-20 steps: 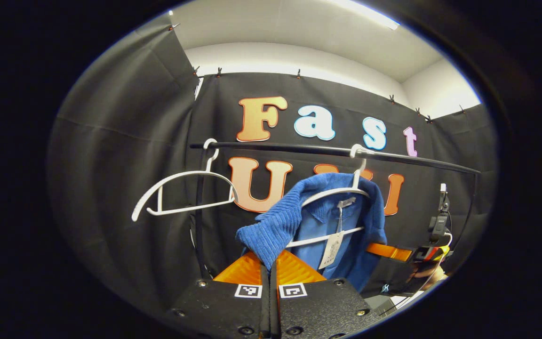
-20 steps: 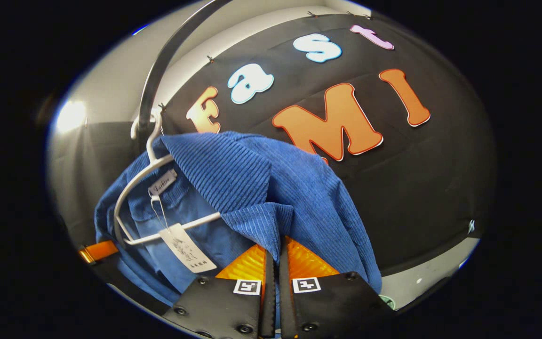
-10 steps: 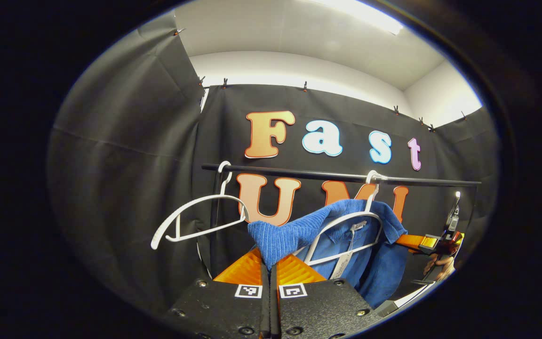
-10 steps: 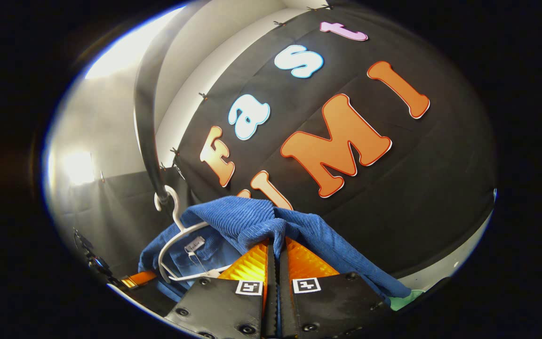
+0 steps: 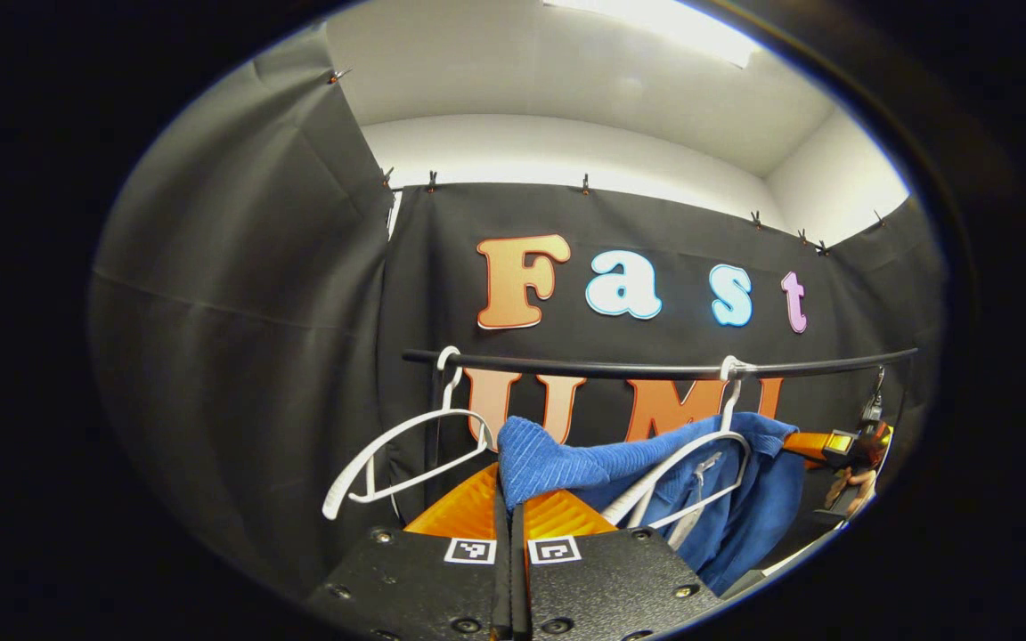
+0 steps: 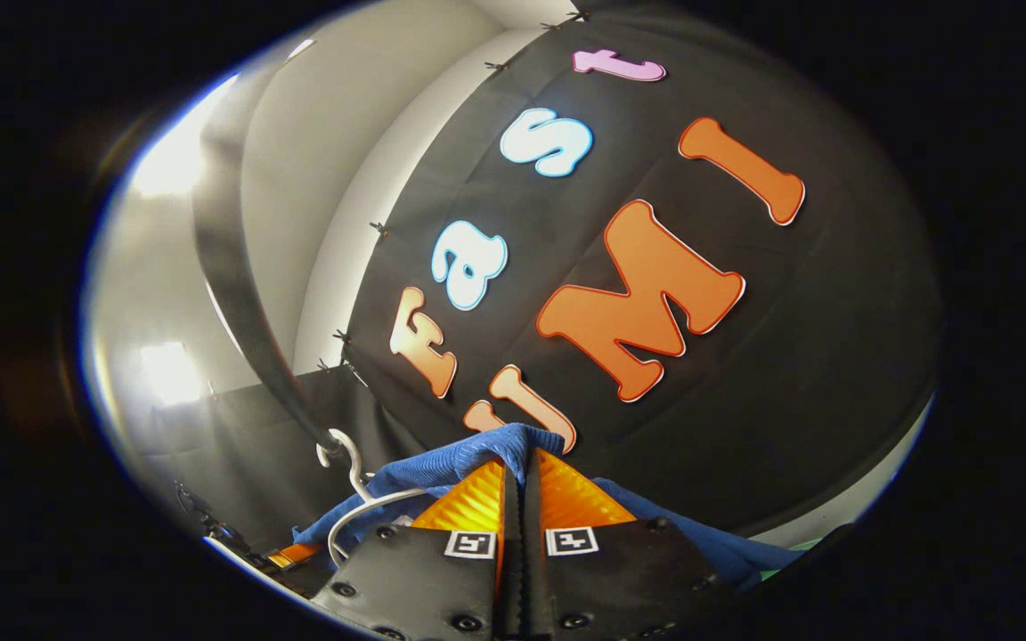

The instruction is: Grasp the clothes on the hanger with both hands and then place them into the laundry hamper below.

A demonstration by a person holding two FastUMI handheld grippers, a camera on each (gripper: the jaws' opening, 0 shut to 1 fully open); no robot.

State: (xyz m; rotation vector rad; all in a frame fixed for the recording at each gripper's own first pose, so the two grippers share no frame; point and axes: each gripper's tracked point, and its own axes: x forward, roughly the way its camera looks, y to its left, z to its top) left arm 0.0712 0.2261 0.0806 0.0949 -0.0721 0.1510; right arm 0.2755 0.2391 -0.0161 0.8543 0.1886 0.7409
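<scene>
Two grippers have hold of the blue garment point(image 5: 620, 467) at once, each with its fingers closed tight on a fold of the ribbed cloth: the left gripper point(image 5: 510, 503) pinches a bunched corner just below the rail point(image 5: 655, 367), and the right gripper point(image 6: 519, 467) pinches another fold near the same rail. The garment is draped over a white hanger point(image 5: 700, 454) that hooks onto the rail, and a second, bare hanger point(image 5: 402, 445) hangs from the rail further to the left. The step in hand looks like freeing the cloth from its hanger, and it would go best if both grips rise together and draw the collar clear of the hanger's shoulders before anything drops, so the hook is not dragged off the rail with it. Keeping the two pinches well apart should stop the cloth bunching and snagging on the lower bar. The hamper lies somewhere beneath the rail, out of sight here, so its position is only a guess. How much cloth each pinch truly holds is hard to judge, and the garment's lower half is cut off.
</scene>
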